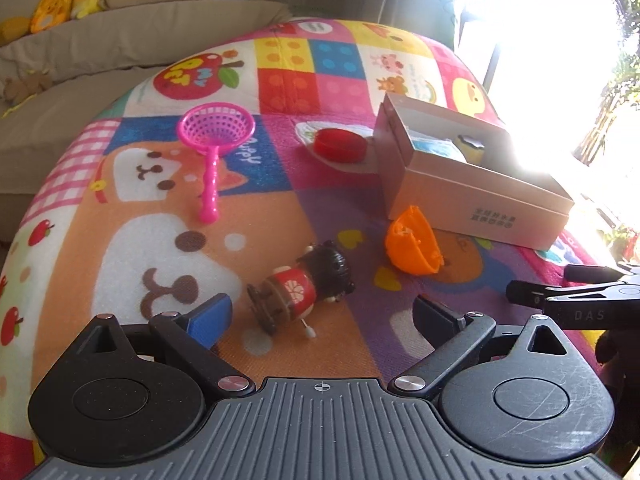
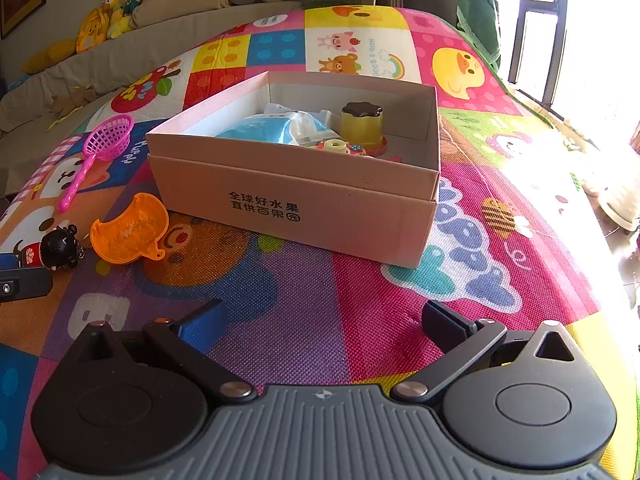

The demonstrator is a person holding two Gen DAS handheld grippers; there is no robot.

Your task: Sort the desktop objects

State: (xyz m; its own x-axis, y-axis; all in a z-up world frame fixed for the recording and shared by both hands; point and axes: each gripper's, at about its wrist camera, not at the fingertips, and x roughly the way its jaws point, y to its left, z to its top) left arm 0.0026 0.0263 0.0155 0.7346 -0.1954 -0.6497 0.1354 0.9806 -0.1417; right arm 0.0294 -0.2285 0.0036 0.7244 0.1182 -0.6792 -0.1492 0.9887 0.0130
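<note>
- Pink plastic toy strainer lies on the colourful play mat, well to the left of the cardboard box, handle toward the camera.
- Red-and-black wind-up doll lies on its side left of the box, just ahead of the left gripper, between the lines of its two fingers but touching neither.
- The left gripper's jaws stand wide apart and hold nothing.
- Red round lid rests just beside the box's far left corner.
- Orange plastic half-shell lies tipped at the box's near left corner.
- Inside the box sit a blue-and-white packet and a yellow jar with a dark lid.
- The right gripper hovers over bare mat in front of the box, spread wide, empty.
</note>
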